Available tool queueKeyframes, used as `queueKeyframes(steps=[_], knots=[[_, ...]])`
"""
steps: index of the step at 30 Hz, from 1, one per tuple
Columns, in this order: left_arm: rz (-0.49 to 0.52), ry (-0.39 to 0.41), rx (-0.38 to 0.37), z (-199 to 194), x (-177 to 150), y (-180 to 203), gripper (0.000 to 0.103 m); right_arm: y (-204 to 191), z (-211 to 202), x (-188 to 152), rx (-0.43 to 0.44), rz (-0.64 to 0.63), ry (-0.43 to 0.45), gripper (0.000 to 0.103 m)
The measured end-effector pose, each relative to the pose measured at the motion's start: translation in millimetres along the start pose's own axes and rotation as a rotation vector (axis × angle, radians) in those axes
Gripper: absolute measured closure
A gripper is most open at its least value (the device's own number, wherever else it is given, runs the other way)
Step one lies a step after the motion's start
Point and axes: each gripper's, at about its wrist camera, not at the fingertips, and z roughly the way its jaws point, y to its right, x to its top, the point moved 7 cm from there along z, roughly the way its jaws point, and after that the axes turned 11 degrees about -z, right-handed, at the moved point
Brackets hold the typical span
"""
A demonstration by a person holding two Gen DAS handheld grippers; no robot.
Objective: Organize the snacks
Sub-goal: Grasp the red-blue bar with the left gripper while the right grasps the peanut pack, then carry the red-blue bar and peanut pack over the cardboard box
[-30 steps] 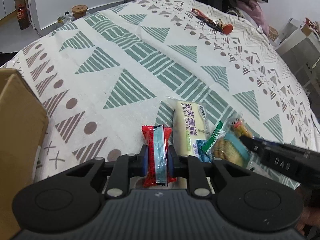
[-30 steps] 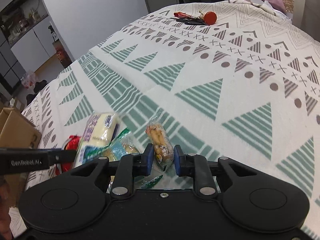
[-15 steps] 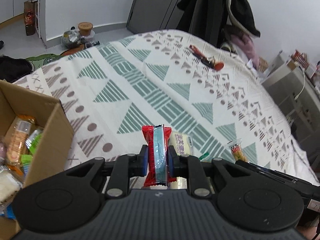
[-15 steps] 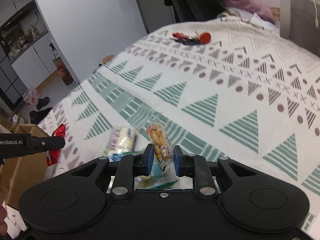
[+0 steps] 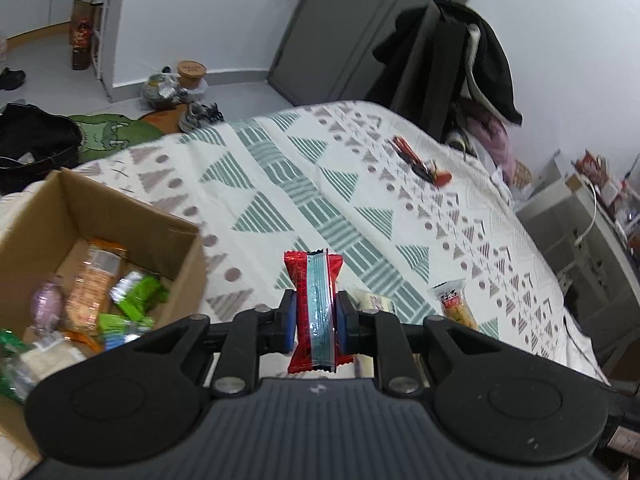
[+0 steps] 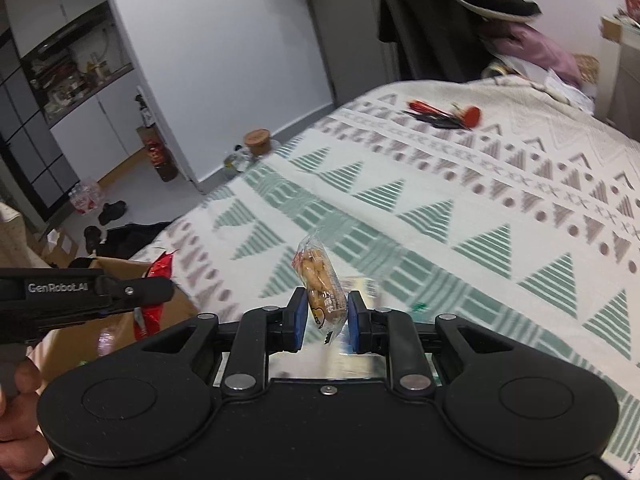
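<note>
Lying under everything: patterned bedspread (image 5: 360, 184). Sitting at bed's left edge: open cardboard box (image 5: 120, 216), snacks inside. Clamping red snack pack (image 5: 314, 308) upright, raised beside box: left gripper (image 5: 314, 322). Pinching clear peanut-snack packet (image 6: 322, 292), lifted off bedspread: right gripper (image 6: 326, 320).

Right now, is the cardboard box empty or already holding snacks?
Holding snacks: the open cardboard box shows green, orange and pale wrappers piled inside it.

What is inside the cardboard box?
The cardboard box holds several snack packets: green wrappers, an orange cracker pack, a purple one. Its near part is hidden behind the gripper body.
</note>
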Motion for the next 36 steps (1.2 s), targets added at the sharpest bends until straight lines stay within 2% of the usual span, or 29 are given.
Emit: queueKeyframes(steps=[14,28,36], knots=[[-0.162,0.067,0.006,-34,33,-66,0.084,-97,4,27,0.05,-0.09,0.022,0.082],[-0.299,0.073,0.067,-44,55,-136,0.084,-157,18,38,0.082,-0.113,0.029,0.082],[-0.342,0.076,0.081,-40,61,-156,0.084,-181,36,35,0.106,-0.112,0.007,0.082]])
